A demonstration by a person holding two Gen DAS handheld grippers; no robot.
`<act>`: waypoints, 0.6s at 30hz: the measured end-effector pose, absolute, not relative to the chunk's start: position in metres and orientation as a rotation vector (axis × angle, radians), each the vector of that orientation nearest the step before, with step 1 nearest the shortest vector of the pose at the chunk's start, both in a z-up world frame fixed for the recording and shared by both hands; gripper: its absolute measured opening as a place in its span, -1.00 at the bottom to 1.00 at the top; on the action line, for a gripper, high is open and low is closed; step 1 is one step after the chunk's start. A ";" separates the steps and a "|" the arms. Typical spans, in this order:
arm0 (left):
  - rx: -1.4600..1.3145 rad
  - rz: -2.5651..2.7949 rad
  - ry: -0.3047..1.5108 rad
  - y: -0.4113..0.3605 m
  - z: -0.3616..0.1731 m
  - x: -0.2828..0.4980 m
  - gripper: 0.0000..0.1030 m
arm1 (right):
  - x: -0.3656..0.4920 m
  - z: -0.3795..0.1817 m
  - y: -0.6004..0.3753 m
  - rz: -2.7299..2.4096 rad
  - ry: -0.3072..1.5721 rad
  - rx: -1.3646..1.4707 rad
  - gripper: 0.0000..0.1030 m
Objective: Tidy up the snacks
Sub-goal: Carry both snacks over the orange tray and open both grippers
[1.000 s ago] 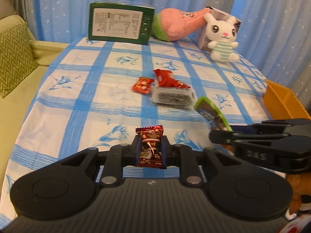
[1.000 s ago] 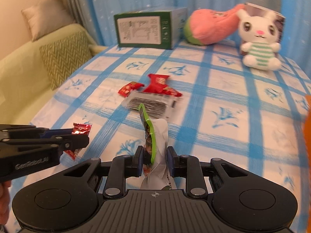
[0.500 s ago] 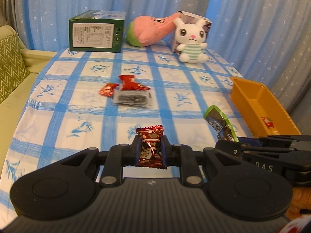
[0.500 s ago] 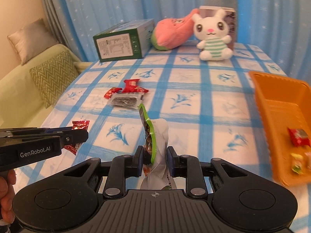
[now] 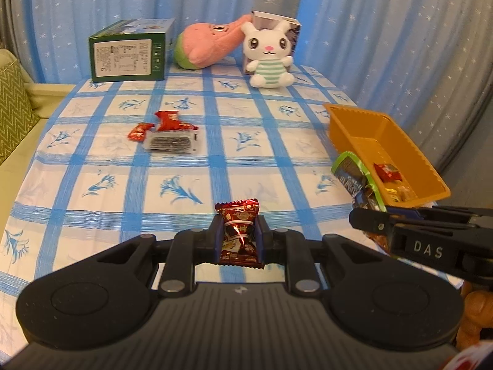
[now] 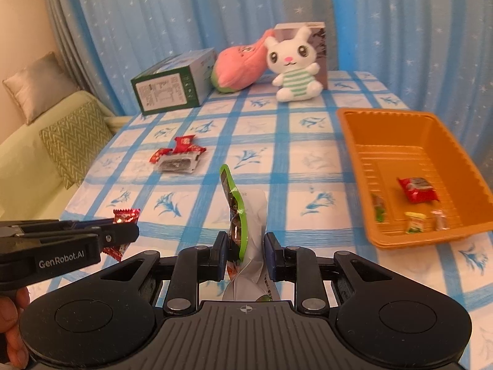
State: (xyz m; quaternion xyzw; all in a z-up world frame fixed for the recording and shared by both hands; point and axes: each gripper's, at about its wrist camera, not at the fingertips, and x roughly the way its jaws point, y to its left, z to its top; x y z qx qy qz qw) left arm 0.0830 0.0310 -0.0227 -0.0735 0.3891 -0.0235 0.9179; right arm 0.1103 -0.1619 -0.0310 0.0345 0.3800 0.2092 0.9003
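Red candy (image 5: pixel 239 234) clamped in left jaws; green pouch (image 6: pixel 238 215) in right jaws; both tilted downward.

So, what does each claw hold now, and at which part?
The left claw grips a red candy by the sides of its lower half. The right claw pinches a green-edged snack bag near its lower middle.

Blue starred curtains (image 5: pixel 369 30); green sofa (image 6: pixel 37 166), cushions.
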 end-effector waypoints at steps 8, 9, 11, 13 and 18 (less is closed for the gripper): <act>-0.129 -0.109 0.789 -0.001 -0.011 0.088 -0.64 | 0.107 -0.015 -0.199 0.362 0.757 0.104 -0.51; -0.126 -0.119 0.789 -0.005 -0.009 0.089 -0.64 | 0.108 -0.013 -0.205 0.353 0.754 0.111 -0.51; -0.124 -0.138 0.788 -0.014 -0.007 0.092 -0.64 | 0.109 -0.010 -0.216 0.335 0.749 0.124 -0.51; -0.121 -0.157 0.789 -0.023 -0.005 0.096 -0.64 | 0.110 -0.008 -0.226 0.318 0.743 0.136 -0.51; -0.111 -0.205 0.793 -0.048 -0.003 0.105 -0.64 | 0.115 -0.006 -0.252 0.282 0.737 0.165 -0.51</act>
